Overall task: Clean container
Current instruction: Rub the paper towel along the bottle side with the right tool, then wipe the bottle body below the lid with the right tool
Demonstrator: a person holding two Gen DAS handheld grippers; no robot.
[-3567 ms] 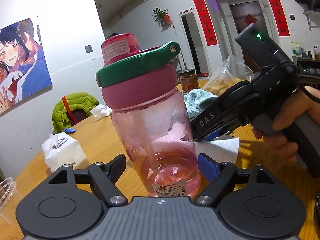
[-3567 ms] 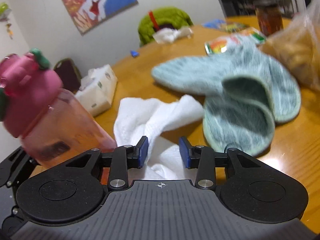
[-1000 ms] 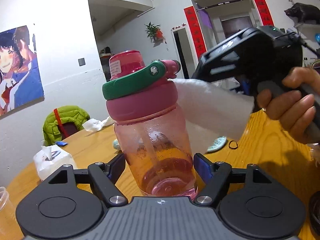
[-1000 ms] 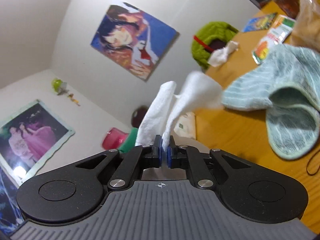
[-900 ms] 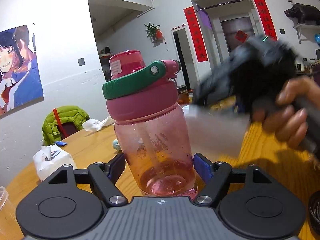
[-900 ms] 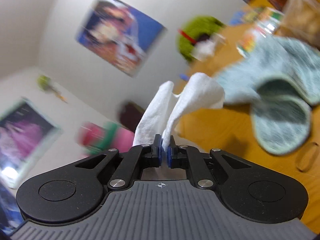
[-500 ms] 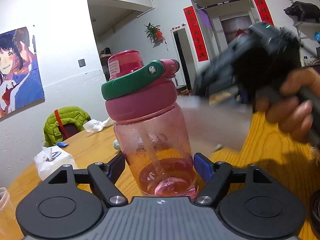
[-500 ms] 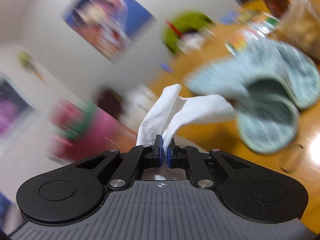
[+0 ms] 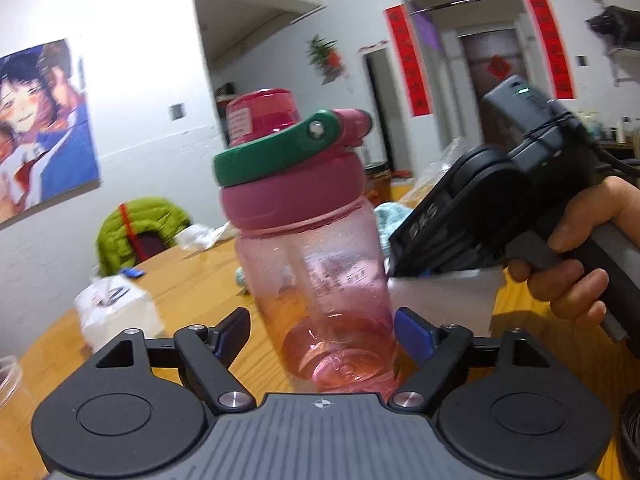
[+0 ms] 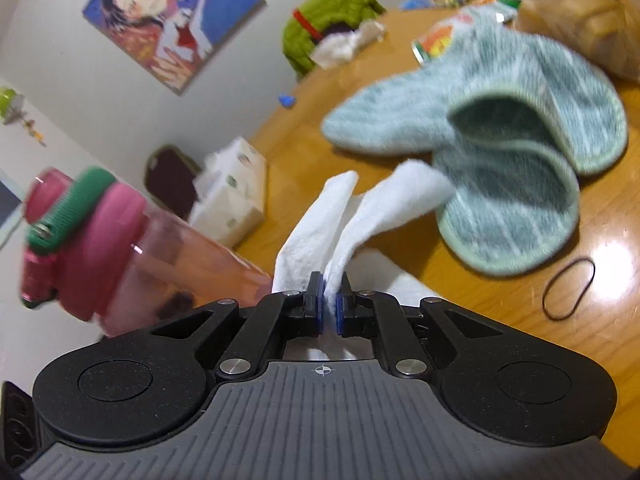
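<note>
Wipe step: right claw (image 10: 329, 312) clamped on paper towel (image 10: 360, 216) beside the pink bottle (image 9: 316, 264); left claw (image 9: 320, 330) opening around it, pads clear. Next, probably regrip.

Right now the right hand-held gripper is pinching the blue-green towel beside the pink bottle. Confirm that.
Not the towel. The right hand-held gripper pinches the white paper tissue; the blue-green towel lies loose on the table. The right wrist view shows it, with the pink bottle beside.
</note>
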